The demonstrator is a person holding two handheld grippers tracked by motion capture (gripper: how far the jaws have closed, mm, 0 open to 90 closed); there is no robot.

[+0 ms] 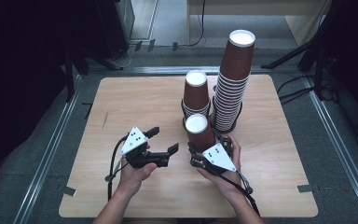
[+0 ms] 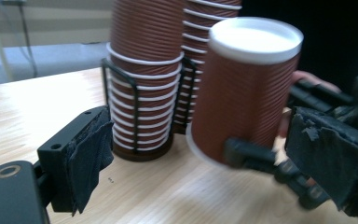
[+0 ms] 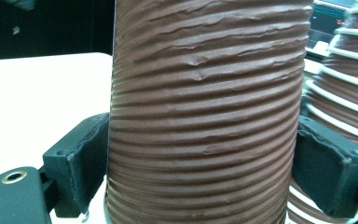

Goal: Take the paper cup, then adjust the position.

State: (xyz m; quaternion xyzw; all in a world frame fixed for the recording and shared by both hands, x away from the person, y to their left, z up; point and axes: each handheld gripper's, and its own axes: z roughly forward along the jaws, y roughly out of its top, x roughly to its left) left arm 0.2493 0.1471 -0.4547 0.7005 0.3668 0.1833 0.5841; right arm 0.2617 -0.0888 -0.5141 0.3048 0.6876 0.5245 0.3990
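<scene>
Meanwhile, our right gripper (image 1: 204, 150) clamped an upturned brown ribbed paper cup (image 1: 199, 133) just before the two racked cup stacks (image 1: 230, 88), while our left gripper (image 1: 162, 141) gaped empty over open wooden table (image 1: 135, 100) leftward.

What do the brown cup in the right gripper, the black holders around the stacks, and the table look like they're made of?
Brown ribbed cup: likely paper, matte, with a rippled outer sleeve showing small dents, and a white rolled rim.
Black holders around the cup stacks: thin bent rods, probably coated metal wire, though plastic is possible.
Light wooden table: pale wood grain, smooth and low-sheen; solid wood or laminate can't be told.
</scene>
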